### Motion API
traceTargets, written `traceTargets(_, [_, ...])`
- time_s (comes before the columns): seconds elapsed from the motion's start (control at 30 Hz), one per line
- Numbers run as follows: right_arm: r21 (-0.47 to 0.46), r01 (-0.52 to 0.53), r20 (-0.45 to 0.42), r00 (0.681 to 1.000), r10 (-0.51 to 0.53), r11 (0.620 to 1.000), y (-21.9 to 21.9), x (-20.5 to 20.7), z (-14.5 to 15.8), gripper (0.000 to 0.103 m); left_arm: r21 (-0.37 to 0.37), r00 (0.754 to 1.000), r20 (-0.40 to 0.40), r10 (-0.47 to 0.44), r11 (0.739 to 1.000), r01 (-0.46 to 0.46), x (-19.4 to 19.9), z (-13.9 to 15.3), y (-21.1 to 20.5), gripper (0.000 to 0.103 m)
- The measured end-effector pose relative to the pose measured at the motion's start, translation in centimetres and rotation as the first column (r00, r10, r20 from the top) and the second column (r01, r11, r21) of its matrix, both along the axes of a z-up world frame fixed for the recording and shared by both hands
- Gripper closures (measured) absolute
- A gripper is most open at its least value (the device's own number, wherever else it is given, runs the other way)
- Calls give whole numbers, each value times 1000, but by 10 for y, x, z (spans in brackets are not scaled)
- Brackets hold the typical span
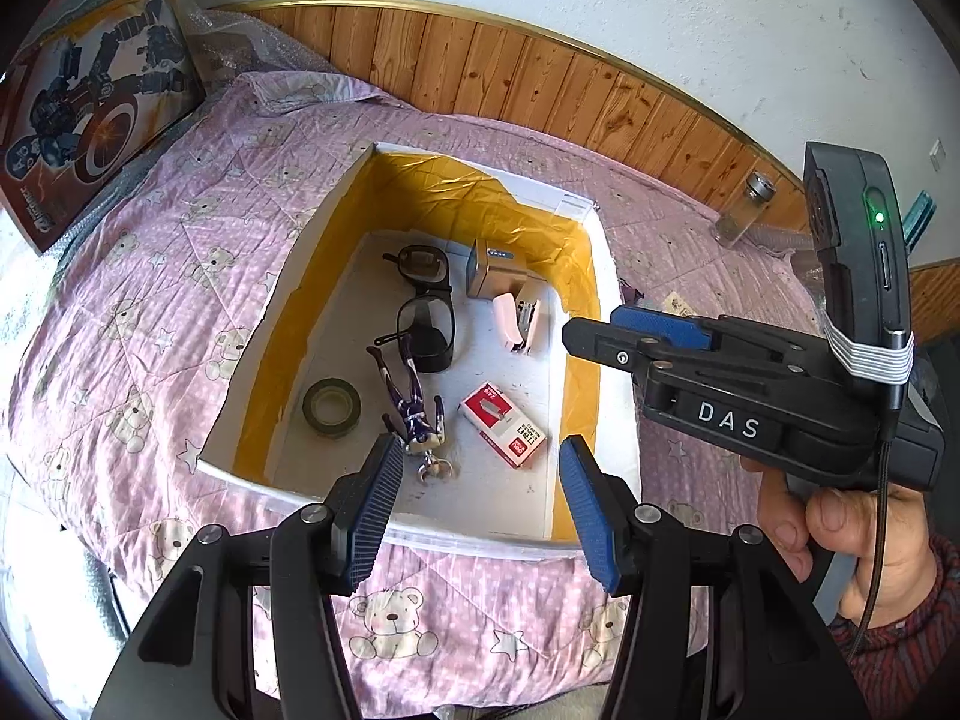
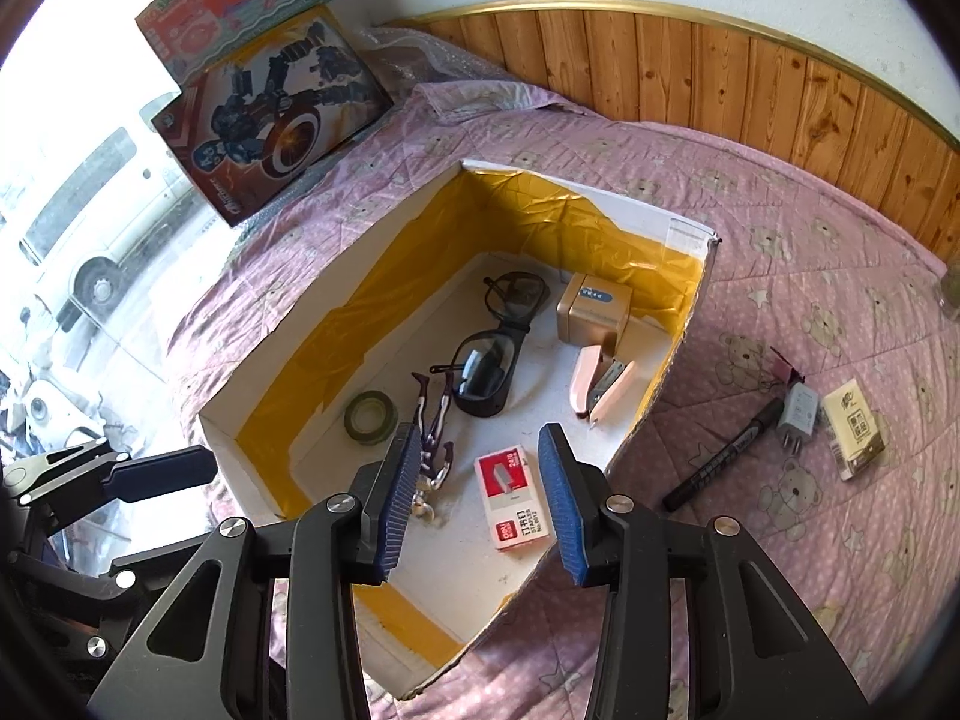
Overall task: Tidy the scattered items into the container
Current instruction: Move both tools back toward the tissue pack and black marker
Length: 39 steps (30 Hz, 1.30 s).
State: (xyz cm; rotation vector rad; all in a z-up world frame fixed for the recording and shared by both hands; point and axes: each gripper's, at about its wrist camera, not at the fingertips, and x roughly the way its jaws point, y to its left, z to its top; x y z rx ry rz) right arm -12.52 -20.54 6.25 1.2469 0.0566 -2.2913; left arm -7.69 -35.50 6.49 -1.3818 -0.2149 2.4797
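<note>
Box [image 2: 252,420] on the quilt, partly filled.
I see both grippers, left [image 1: 480,504] and right [image 2: 480,498], spread wide and empty above it; inside lie glasses [image 2: 486,360], stapler [image 2: 603,384], staple box [image 2: 513,495], tape roll [image 2: 371,417].

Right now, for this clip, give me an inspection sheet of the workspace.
Surface: pink bear-print quilt covering a bed.
Job's things: open box with yellow-taped inner walls holds two pairs of glasses, a gold block-shaped device, pink stapler, tape roll, figurine keychain and staples box. Still on the quilt: black marker, white charger, small yellow pack.
Clutter: glass jar by the wall.
Grippers: left gripper open, empty; right gripper open, empty, above the box.
Cables: black cable hanging from the right handle.
Surroundings: wood-panelled wall, toy boxes, window.
</note>
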Motion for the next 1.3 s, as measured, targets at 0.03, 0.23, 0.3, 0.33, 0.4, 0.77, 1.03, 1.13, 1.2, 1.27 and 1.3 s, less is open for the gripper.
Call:
traceTargets(0.03, [-1,2,0,1000,-2,1000,1,3,0,59,0,1000,-2,-1,1000,1,2,1,0,47])
traceTargets(0.23, [-19,11,2,1000,-11,1000,11,18,2,59,-3,1000,-8,-19,1000,19,15,5,7,47])
traceTargets(0.3, [-22,9,1,1000,-9,1000,12,23,3,59,-6,1000,-13,-24,1000,24,19,7,9,47])
traceTargets(0.33, [-24,6,0,1000,-6,1000,12,26,3,59,-6,1000,-16,-27,1000,27,20,9,10,47])
traceTargets(0.4, [-22,-1,-3,1000,1,1000,13,32,3,59,-9,999,-22,-32,999,32,24,12,13,47])
traceTargets(0.77, [-11,-16,-36,999,16,1000,24,58,8,59,-12,997,-41,-60,998,60,43,20,28,47])
traceTargets(1.03, [-58,9,-29,1000,-11,998,54,79,5,58,-34,990,-75,-116,993,114,54,27,53,47])
traceTargets(1.13, [-77,34,-22,999,-36,996,71,84,1,58,-43,986,-81,-145,989,142,58,28,65,47])
traceTargets(1.2, [-92,57,-15,998,-59,994,85,85,-2,58,-51,982,-86,-165,986,161,60,28,75,47])
traceTargets(1.27, [-105,84,-6,996,-86,991,99,84,-6,58,-58,978,-89,-186,982,182,62,28,85,47])
traceTargets(1.3, [-113,99,-1,995,-100,989,106,83,-8,58,-61,976,-91,-197,979,192,62,27,90,47])
